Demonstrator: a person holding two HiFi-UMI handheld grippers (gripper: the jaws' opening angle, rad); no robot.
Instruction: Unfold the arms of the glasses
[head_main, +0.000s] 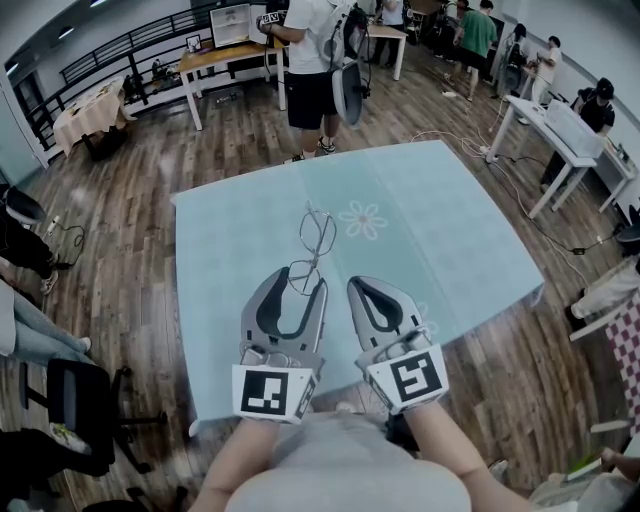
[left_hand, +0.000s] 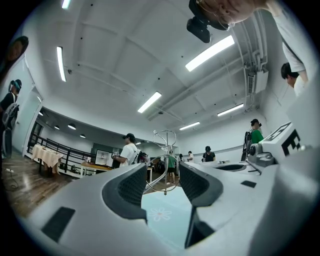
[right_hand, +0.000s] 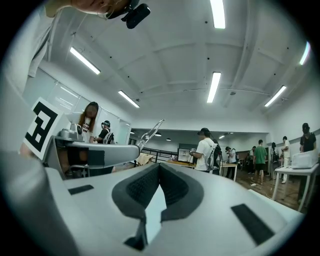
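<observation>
A pair of thin wire-framed glasses (head_main: 318, 232) is held over the light blue tablecloth (head_main: 450, 230). My left gripper (head_main: 303, 277) is shut on the near lens rim, and the rest of the frame sticks out beyond its jaw tips. In the left gripper view the glasses (left_hand: 165, 150) stand upright between the two dark pads (left_hand: 131, 190), with the left gripper (left_hand: 162, 172) around them. One thin arm of the glasses (right_hand: 150, 131) rises past the left gripper's jaw in the right gripper view. My right gripper (head_main: 362, 288) is shut and empty, just right of the left one; its jaws meet in the right gripper view (right_hand: 159, 169).
A flower print (head_main: 362, 219) marks the cloth beyond the glasses. A person (head_main: 315, 70) stands at the table's far edge. Wooden tables (head_main: 225, 55) stand behind, a white table (head_main: 560, 130) with people at the right, and a black chair (head_main: 80, 395) at the near left.
</observation>
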